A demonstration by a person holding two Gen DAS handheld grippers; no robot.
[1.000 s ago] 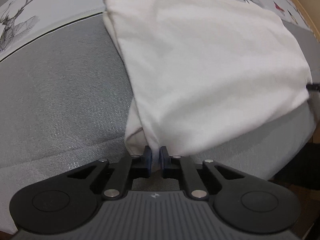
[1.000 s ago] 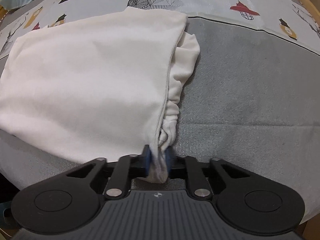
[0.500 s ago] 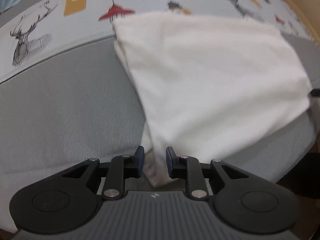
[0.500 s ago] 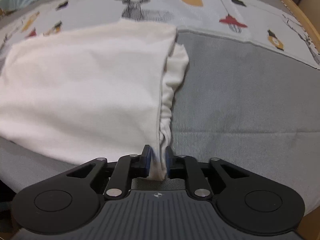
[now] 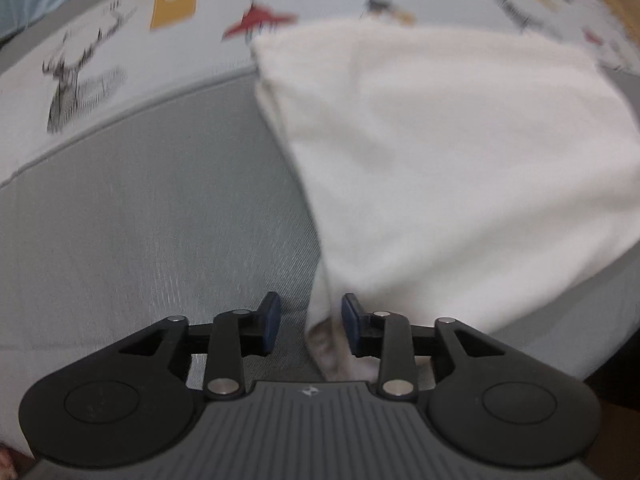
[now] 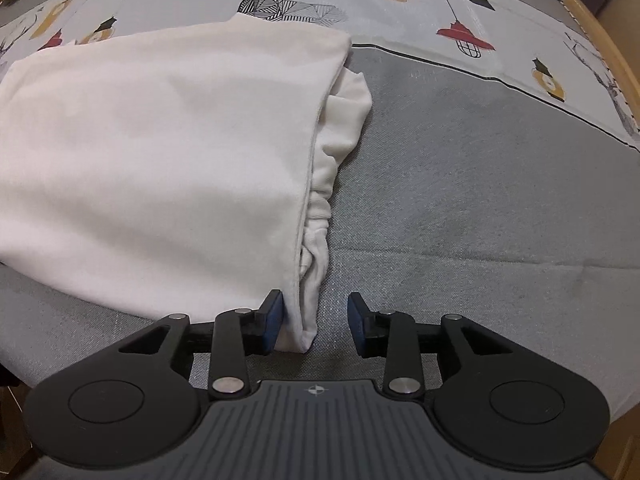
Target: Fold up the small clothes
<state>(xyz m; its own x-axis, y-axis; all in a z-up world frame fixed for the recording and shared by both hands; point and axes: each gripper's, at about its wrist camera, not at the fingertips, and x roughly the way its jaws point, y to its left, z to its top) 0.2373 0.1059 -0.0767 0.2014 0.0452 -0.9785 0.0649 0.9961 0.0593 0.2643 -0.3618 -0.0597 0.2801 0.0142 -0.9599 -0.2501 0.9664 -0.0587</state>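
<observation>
A white garment (image 5: 440,152) lies folded over on the grey bed cover (image 5: 140,220). In the left wrist view its near left corner hangs between the jaws of my left gripper (image 5: 310,326), which are opening; the cloth rests by the right pad and the left pad stands apart from it. In the right wrist view the same garment (image 6: 160,160) shows its bunched right edge. Its near right corner lies between the opening jaws of my right gripper (image 6: 314,326), against the left pad, with a wide gap to the right pad.
Beyond the grey panel the cover has a pale printed band (image 6: 400,12) with deer, lamps and tags. A wooden bed frame (image 6: 608,36) runs along the far right. Bare grey cover (image 6: 480,180) lies right of the garment and also left of it.
Both grippers have gone from shut on the garment's near corners to apart from them. The cloth has dropped loose between the jaws. The left wrist view has tilted up a little.
</observation>
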